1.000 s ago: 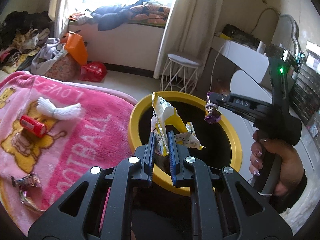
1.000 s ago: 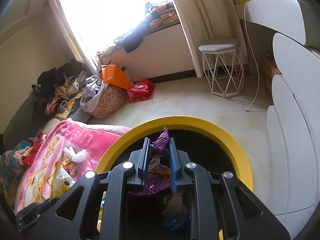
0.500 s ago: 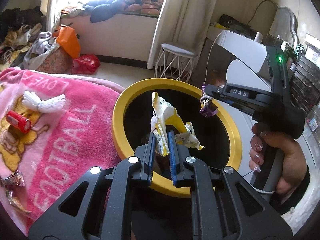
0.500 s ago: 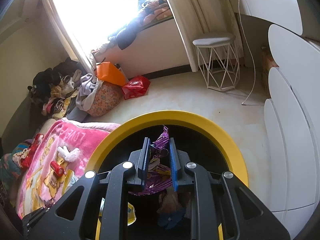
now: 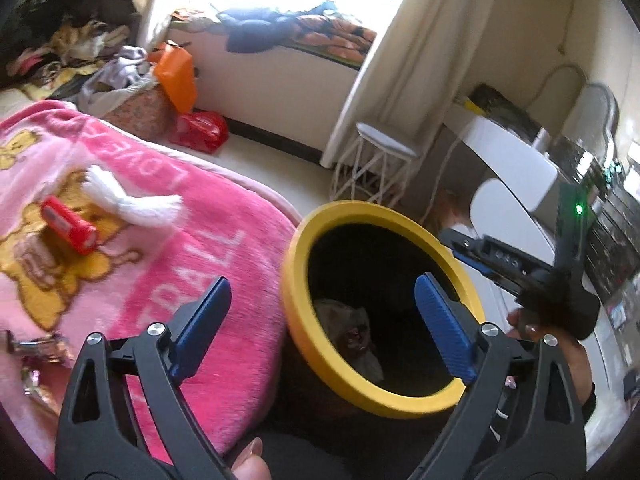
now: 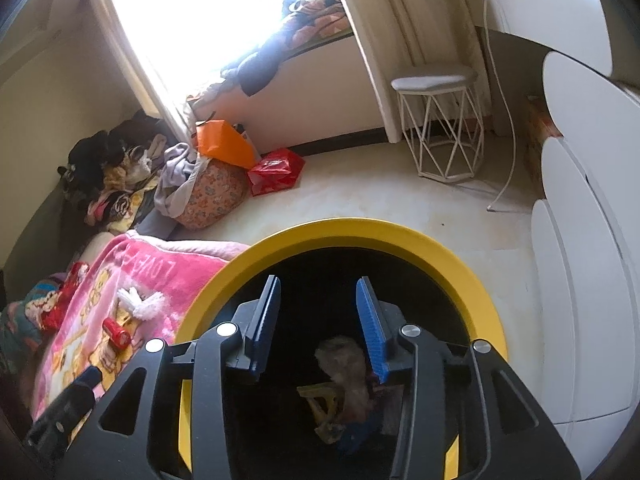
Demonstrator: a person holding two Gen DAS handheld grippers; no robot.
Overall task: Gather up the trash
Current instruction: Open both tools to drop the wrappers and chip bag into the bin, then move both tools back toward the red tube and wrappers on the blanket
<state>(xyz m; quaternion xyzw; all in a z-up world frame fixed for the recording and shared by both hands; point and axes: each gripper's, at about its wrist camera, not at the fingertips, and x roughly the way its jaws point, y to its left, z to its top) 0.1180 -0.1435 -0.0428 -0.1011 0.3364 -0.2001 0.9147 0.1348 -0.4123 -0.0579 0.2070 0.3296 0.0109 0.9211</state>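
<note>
Left wrist view: my left claw [image 5: 320, 320] had just sprung wide and empty, right claw [image 6: 318, 326] part-open and empty; wrappers [image 6: 326, 410] lay in the yellow-rimmed bin [image 5: 384, 398]; best withdraw clear of its rim

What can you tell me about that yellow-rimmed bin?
The bin is round, with a thick, smooth yellow rim, plastic by the look of it, and a black inside. It stands open-topped on the pale floor right beside the pink blanket; whether they touch I cannot tell. Crumpled trash lies at its bottom: a yellow wrapper, something blue, and a pale wad. Both grippers hang over its mouth, jaws apart and holding nothing.
</note>
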